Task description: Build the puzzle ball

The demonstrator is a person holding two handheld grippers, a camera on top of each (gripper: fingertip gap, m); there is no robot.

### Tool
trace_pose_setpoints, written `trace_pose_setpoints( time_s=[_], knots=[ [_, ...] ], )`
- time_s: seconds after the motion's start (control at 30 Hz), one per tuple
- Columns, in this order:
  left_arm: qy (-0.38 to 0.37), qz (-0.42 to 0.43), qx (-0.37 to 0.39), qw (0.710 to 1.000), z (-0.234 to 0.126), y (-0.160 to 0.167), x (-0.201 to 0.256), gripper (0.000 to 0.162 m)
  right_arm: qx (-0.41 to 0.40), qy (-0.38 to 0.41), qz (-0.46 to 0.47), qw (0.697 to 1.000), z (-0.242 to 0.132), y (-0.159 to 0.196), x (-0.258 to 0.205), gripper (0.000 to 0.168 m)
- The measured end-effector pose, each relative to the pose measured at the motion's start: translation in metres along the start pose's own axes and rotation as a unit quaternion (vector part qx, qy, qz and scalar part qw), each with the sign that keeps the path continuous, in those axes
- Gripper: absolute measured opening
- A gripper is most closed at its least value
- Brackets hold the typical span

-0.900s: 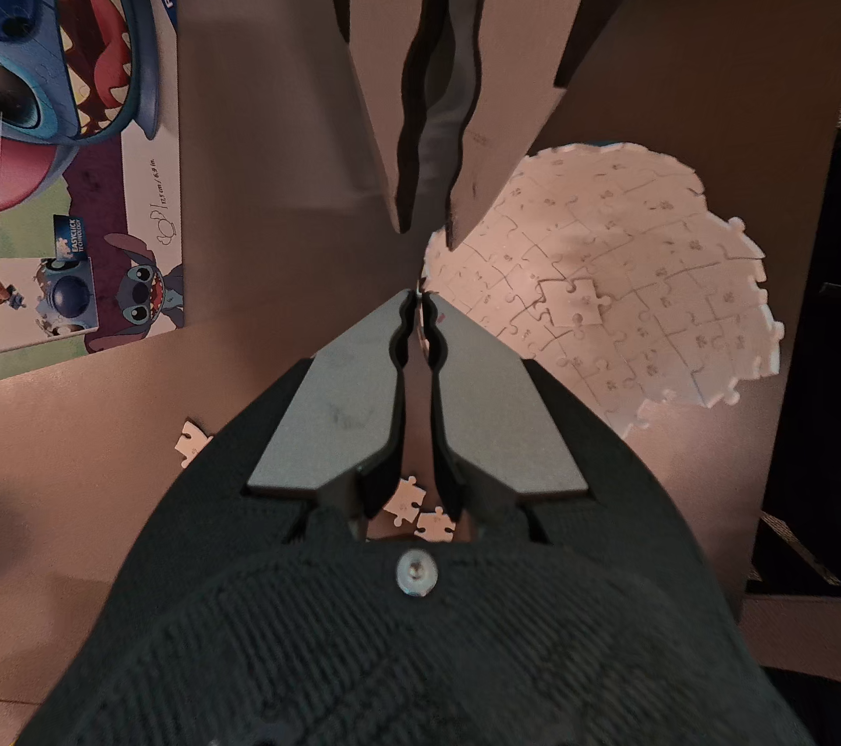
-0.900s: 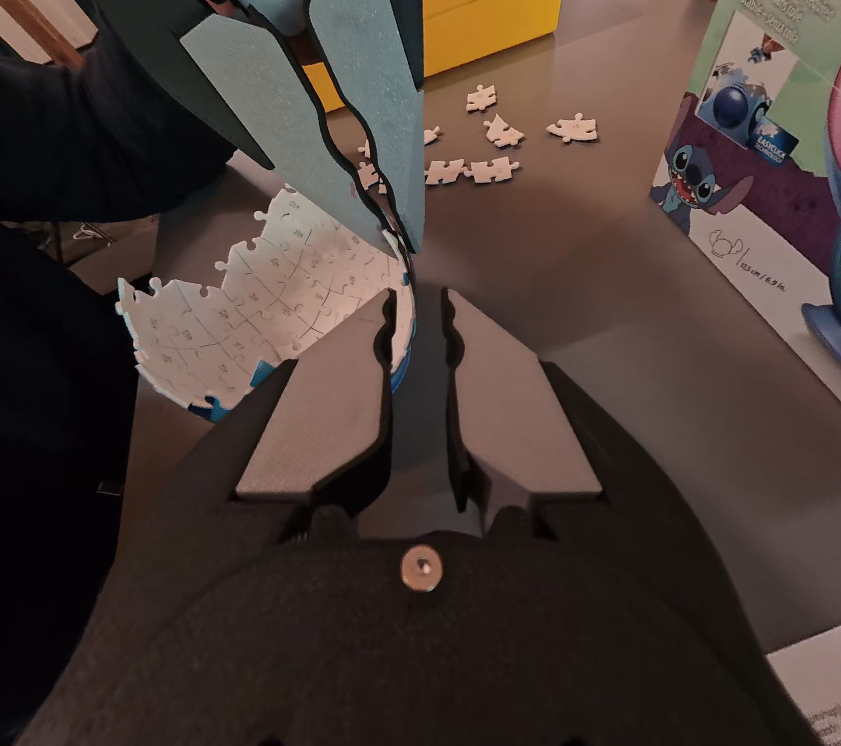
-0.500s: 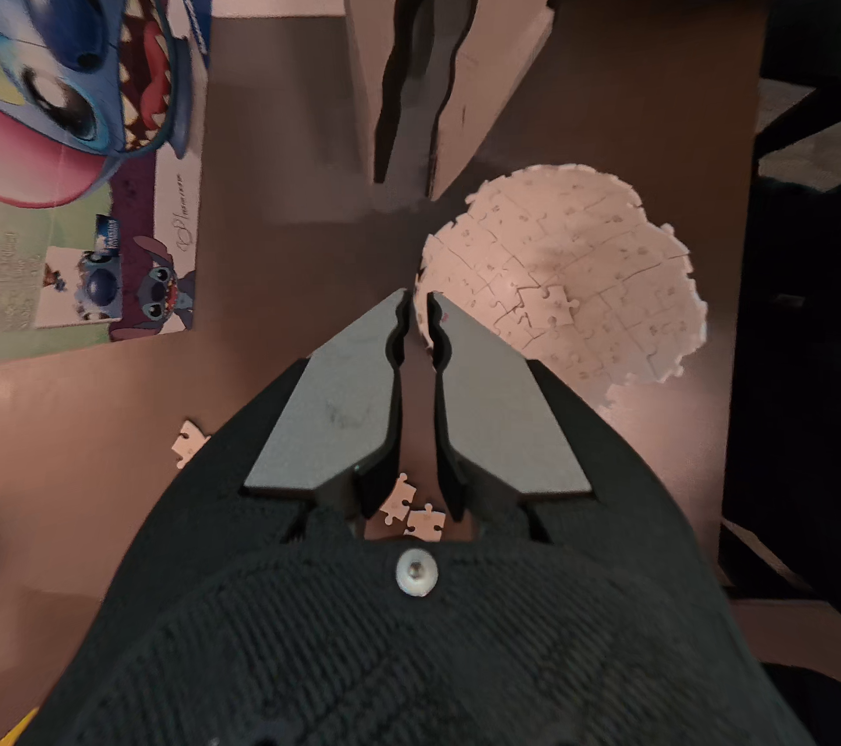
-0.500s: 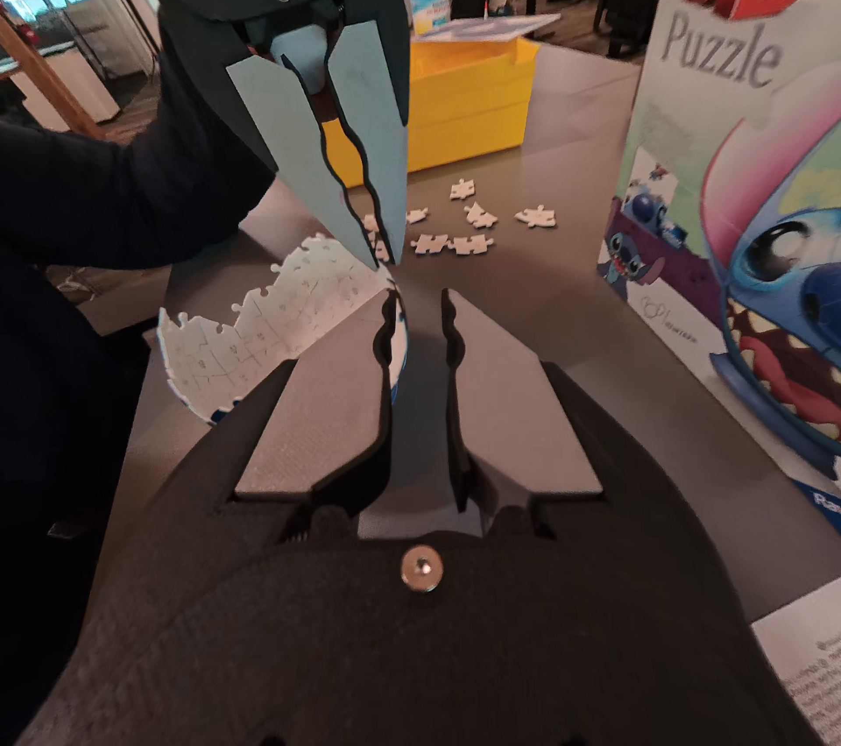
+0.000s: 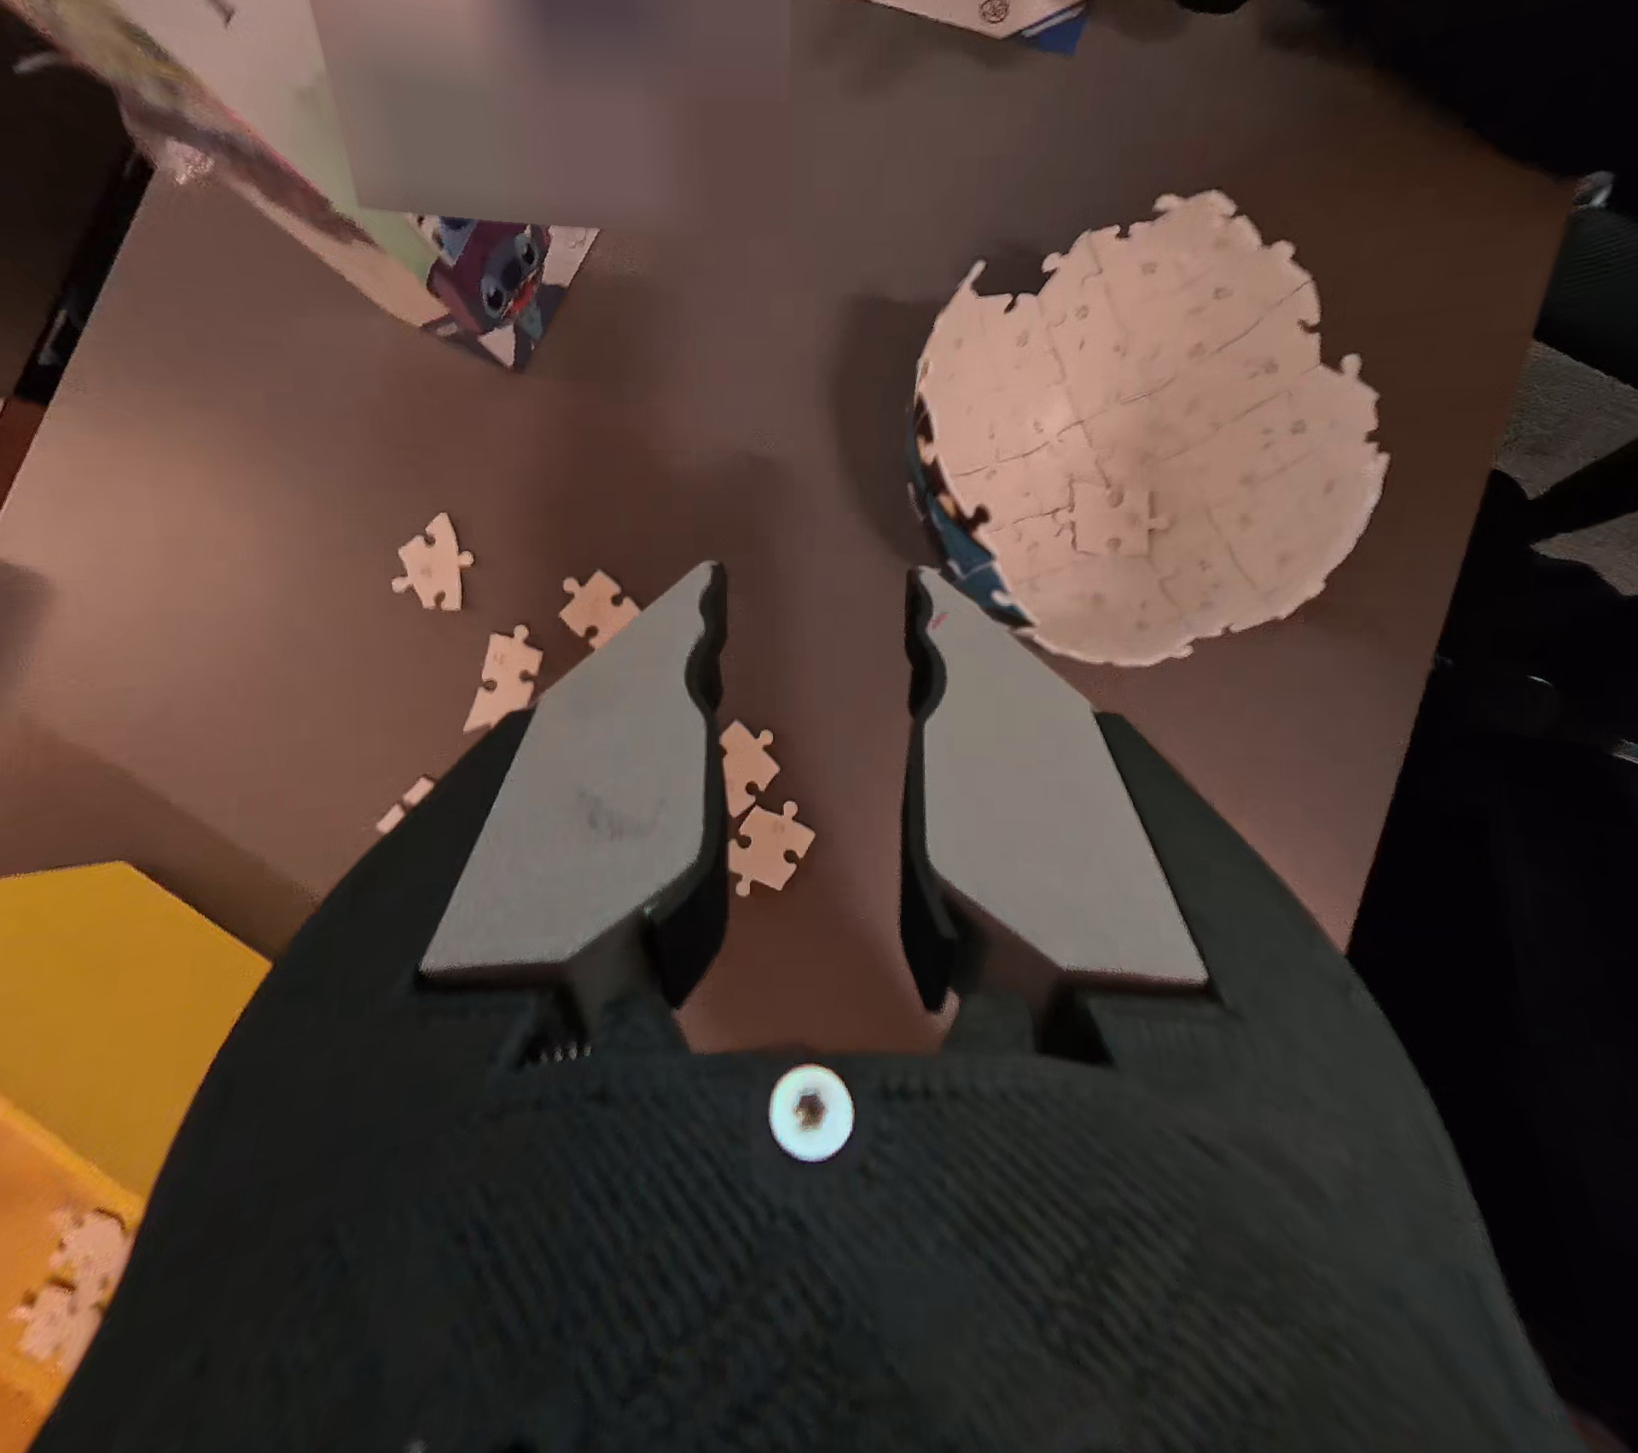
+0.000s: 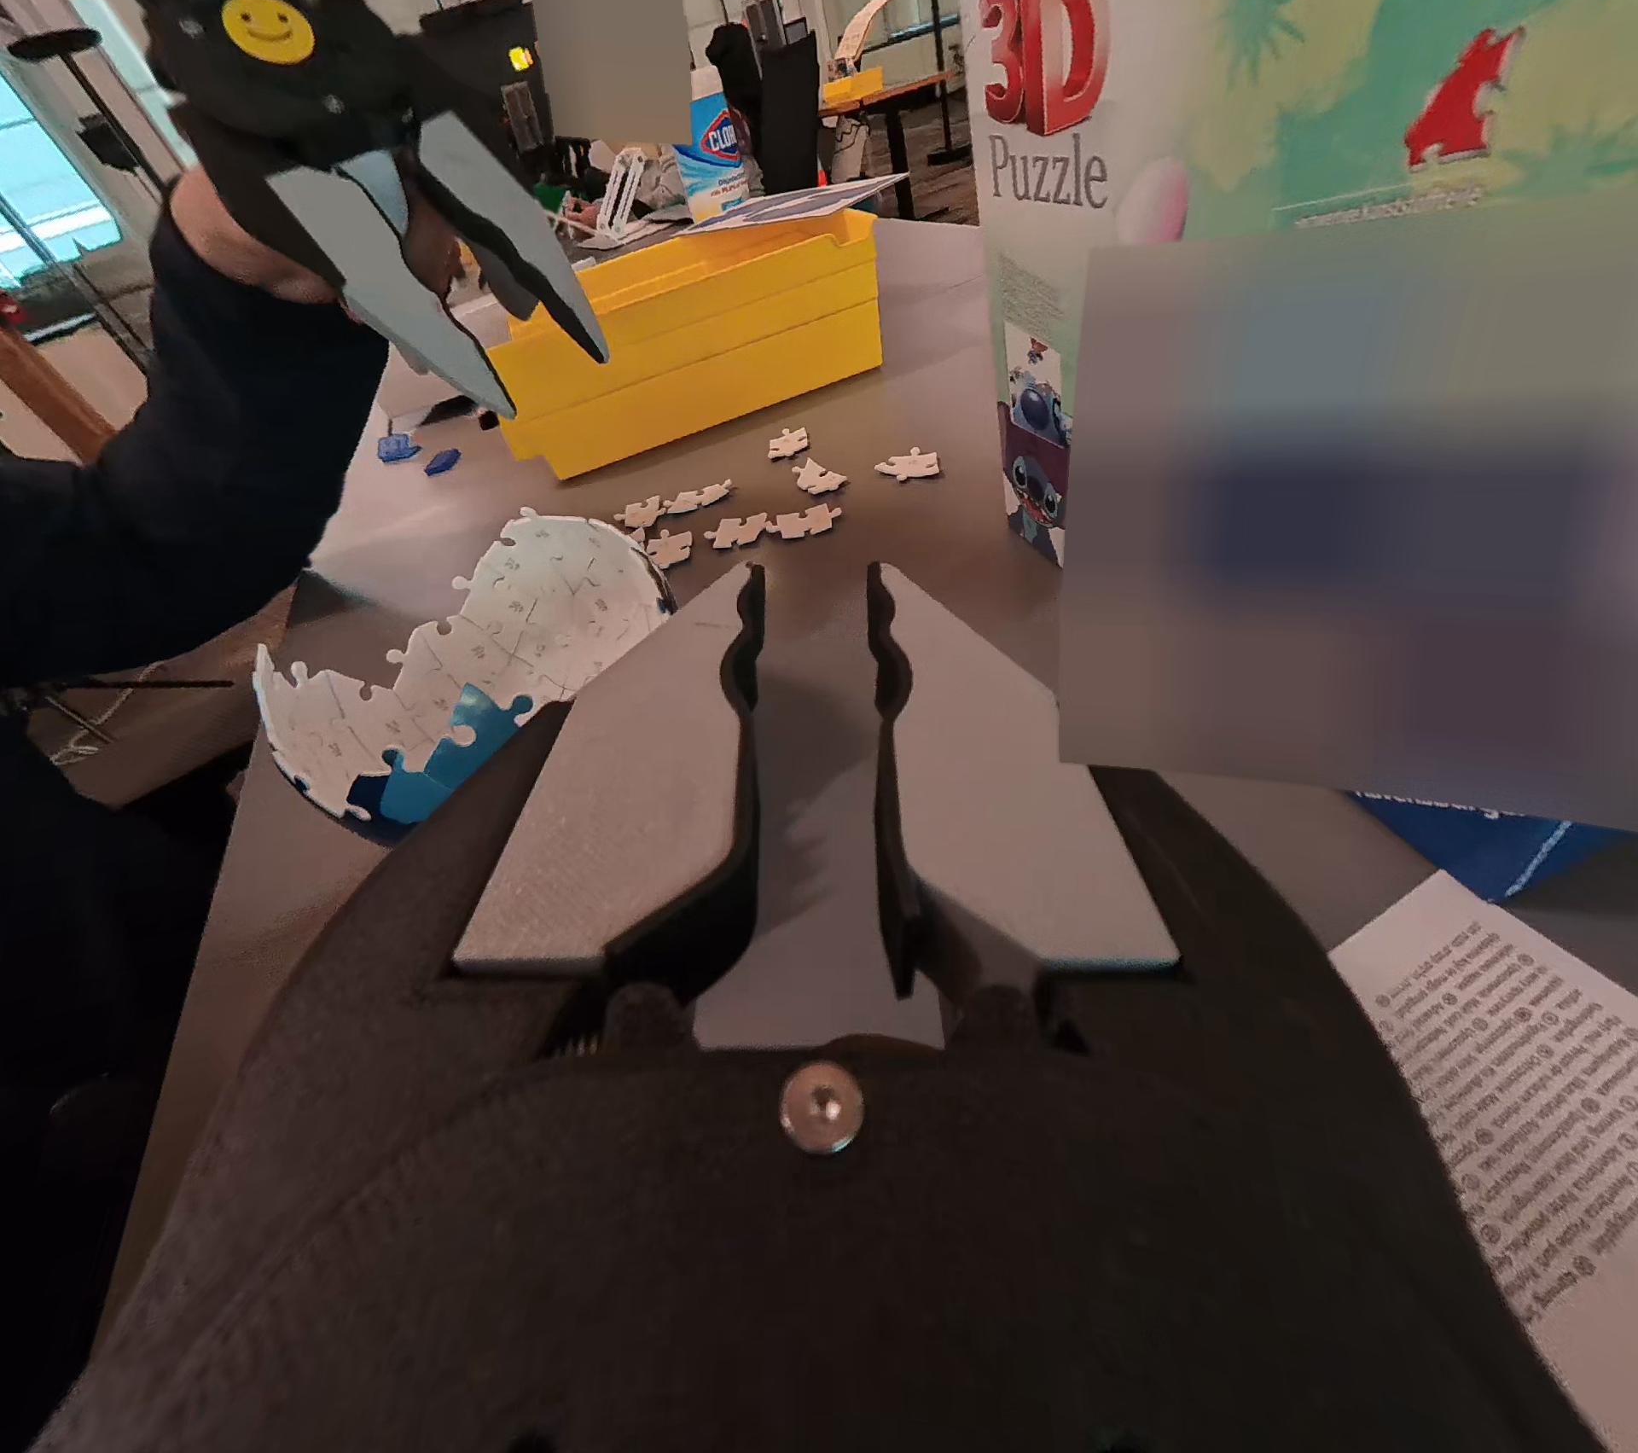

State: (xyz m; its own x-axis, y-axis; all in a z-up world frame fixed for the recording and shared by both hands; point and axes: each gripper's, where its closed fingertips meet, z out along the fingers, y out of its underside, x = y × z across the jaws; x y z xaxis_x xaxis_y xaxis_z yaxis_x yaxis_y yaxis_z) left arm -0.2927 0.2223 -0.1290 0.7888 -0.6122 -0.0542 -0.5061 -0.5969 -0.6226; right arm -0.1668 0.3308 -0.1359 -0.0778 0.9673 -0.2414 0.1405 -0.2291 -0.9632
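The half-built puzzle ball (image 5: pixel 1152 426) is a white shell, open side up, blue on the outside, standing on the brown table. It also shows in the right wrist view (image 6: pixel 541 613). One loose piece (image 5: pixel 1112 520) lies inside it. My left gripper (image 5: pixel 815 582) is open and empty, above the table just left of the shell. It also shows raised at the upper left of the right wrist view (image 6: pixel 551 382). My right gripper (image 6: pixel 813 577) is empty, its jaws a small gap apart, right of the shell. Several loose white pieces (image 5: pixel 505 666) (image 6: pixel 753 524) lie on the table.
Stacked yellow bins (image 6: pixel 709 338) stand behind the loose pieces, and one yellow bin (image 5: pixel 97 985) holds more pieces. The puzzle box (image 6: pixel 1108 187) stands upright on the right. A printed sheet (image 6: pixel 1507 1100) lies near the table edge. Two blue pieces (image 6: pixel 408 451) lie by the bins.
My left gripper has opened wide and lifted back from the shell's rim. My right gripper has pulled back and tilted up, with its jaw gap unchanged.
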Motion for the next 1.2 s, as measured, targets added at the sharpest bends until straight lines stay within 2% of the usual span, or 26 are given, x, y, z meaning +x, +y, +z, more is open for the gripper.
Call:
trace_pose_setpoints(
  time_s=[0.23, 0.4, 0.57, 0.7, 0.87, 1.1, 1.2],
  knots=[
    [0.01, -0.052, 0.032, 0.998, 0.013, 0.064, -0.005, 0.039, -0.015, 0.009, 0.018, 1.0, 0.003, 0.015, 0.011, 0.024],
    [0.012, -0.063, 0.057, 0.996, 0.006, 0.086, -0.007, 0.04, -0.03, 0.004, 0.006, 1.0, 0.007, 0.02, 0.01, 0.027],
    [0.027, -0.099, 0.091, 0.991, -0.001, 0.096, -0.011, 0.041, -0.038, -0.004, 0.007, 0.999, 0.009, 0.025, 0.011, 0.029],
    [0.031, -0.124, 0.087, 0.988, 0.003, 0.101, -0.018, 0.044, -0.024, -0.023, 0.011, 0.999, 0.009, 0.02, 0.011, 0.031],
    [0.056, -0.138, 0.105, 0.983, 0.0, 0.092, -0.005, 0.044, -0.03, -0.049, 0.014, 0.998, 0.009, 0.017, 0.003, 0.033],
    [0.019, -0.098, 0.1, 0.99, 0.012, 0.094, -0.005, 0.045, -0.016, -0.012, 0.02, 1.0, -0.001, -0.002, 0.002, 0.03],
    [0.008, -0.105, 0.1, 0.989, 0.024, 0.094, 0.007, 0.049, -0.041, 0.017, 0.015, 0.999, -0.012, 0.0, 0.004, 0.034]
  ],
)
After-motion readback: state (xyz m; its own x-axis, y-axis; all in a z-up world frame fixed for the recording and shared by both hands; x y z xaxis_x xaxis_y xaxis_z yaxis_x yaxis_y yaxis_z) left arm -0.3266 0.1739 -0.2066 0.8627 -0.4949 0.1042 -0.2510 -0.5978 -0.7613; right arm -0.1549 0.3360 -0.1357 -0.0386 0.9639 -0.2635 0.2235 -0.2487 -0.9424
